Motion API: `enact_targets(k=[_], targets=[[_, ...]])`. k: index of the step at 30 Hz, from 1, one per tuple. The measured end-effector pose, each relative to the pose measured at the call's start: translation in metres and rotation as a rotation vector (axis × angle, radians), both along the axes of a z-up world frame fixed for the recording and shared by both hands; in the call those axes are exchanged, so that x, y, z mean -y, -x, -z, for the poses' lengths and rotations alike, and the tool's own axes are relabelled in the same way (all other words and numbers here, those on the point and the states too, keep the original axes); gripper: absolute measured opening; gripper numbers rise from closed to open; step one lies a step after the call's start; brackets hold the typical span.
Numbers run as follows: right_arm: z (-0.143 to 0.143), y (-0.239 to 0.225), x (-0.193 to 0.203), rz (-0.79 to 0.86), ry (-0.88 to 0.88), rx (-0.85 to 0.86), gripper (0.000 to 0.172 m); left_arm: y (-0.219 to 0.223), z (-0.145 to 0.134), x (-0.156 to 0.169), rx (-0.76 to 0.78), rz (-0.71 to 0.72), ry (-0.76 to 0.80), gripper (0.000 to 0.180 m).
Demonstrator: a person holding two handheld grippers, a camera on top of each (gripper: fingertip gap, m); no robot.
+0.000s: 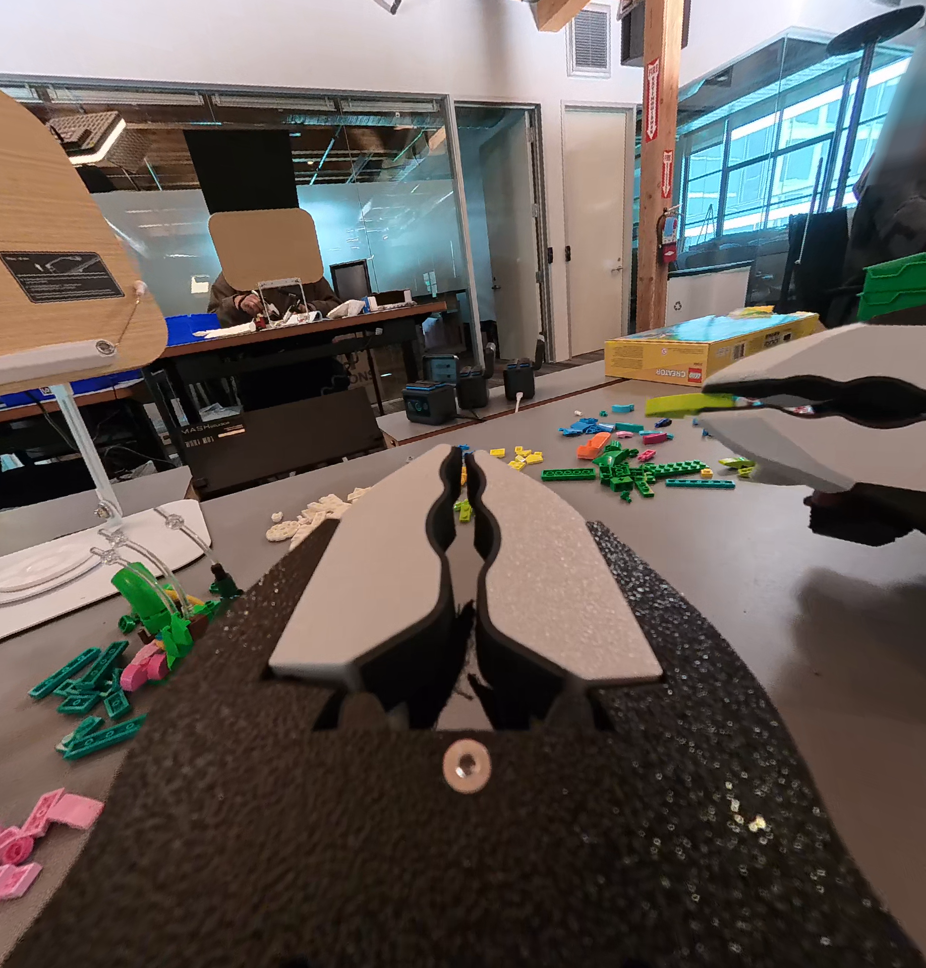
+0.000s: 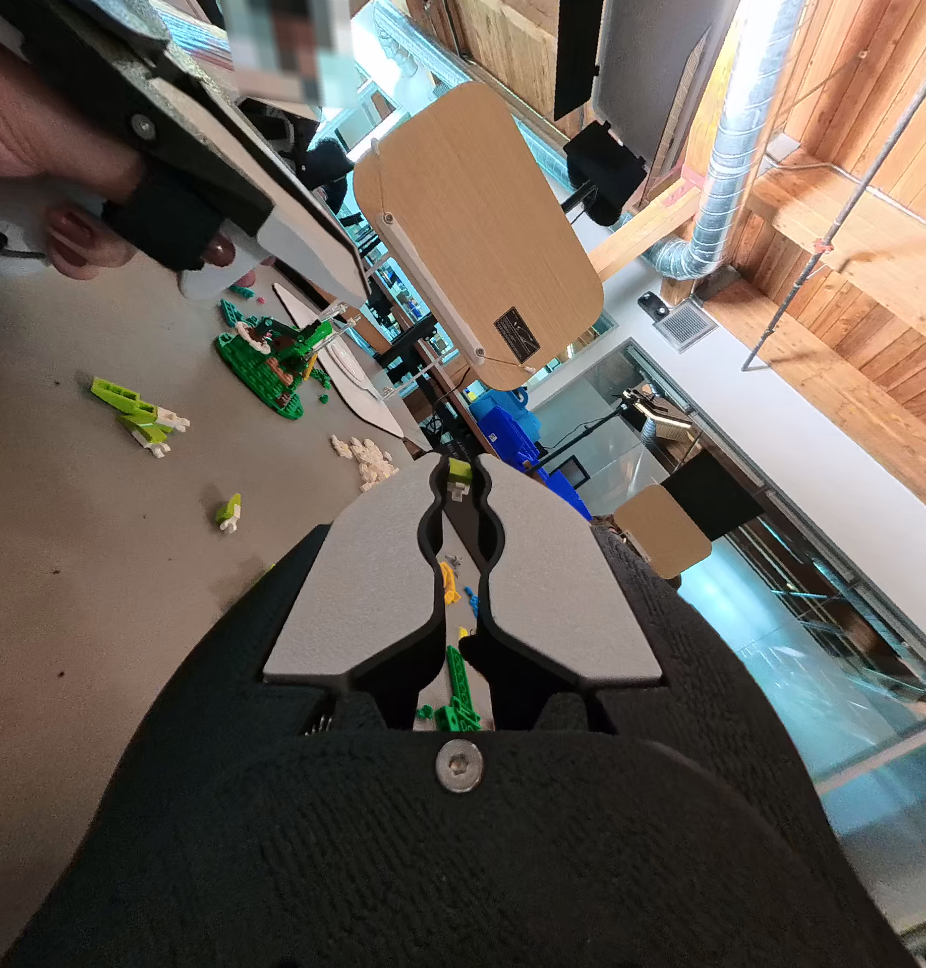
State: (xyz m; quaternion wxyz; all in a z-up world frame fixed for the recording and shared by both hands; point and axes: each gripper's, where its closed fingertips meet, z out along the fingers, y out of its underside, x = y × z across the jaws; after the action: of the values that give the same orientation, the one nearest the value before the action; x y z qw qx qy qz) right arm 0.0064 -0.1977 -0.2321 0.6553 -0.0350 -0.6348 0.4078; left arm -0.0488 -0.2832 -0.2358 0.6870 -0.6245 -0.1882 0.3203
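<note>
Grey padded tongs filled the foreground of both wrist views. The left tongs (image 1: 463, 454) hovered above the grey counter (image 1: 634, 576) with their tips nearly together and nothing between them. The right tongs (image 2: 458, 466) were pinched on a small lime-green brick piece (image 2: 459, 474) with a white part beneath it, held up off the counter, pads against its sides. Being small, hard plastic, the piece was probably light, stiff and somewhat slippery, best gripped across its flat sides. Just beyond the left tongs lay white pieces (image 1: 314, 516), then yellow pieces (image 1: 524, 457) and a scatter of green plates (image 1: 634, 474). Pink pieces (image 1: 15, 848) and teal plates (image 1: 89, 696) lay to the near left. Farther off stood a part-built green model (image 2: 267, 361), a yellow box (image 1: 712, 348) and a wooden lamp shade (image 2: 476, 230).
</note>
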Motion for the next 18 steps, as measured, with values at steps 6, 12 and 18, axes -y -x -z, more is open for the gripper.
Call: enact_targets(k=[6, 12, 18], targets=[[-0.001, -0.003, 0.002, -0.011, -0.021, -0.017, 0.007, 0.002, -0.001, 0.001, 0.015, -0.001, -0.018, 0.002], [0.001, -0.007, 0.008, -0.028, -0.054, -0.037, 0.006, 0.001, -0.002, 0.000, 0.020, 0.009, -0.032, 0.002], [0.003, -0.010, 0.013, -0.063, -0.082, -0.048, 0.007, -0.009, -0.004, -0.004, 0.090, 0.141, -0.123, 0.002]])
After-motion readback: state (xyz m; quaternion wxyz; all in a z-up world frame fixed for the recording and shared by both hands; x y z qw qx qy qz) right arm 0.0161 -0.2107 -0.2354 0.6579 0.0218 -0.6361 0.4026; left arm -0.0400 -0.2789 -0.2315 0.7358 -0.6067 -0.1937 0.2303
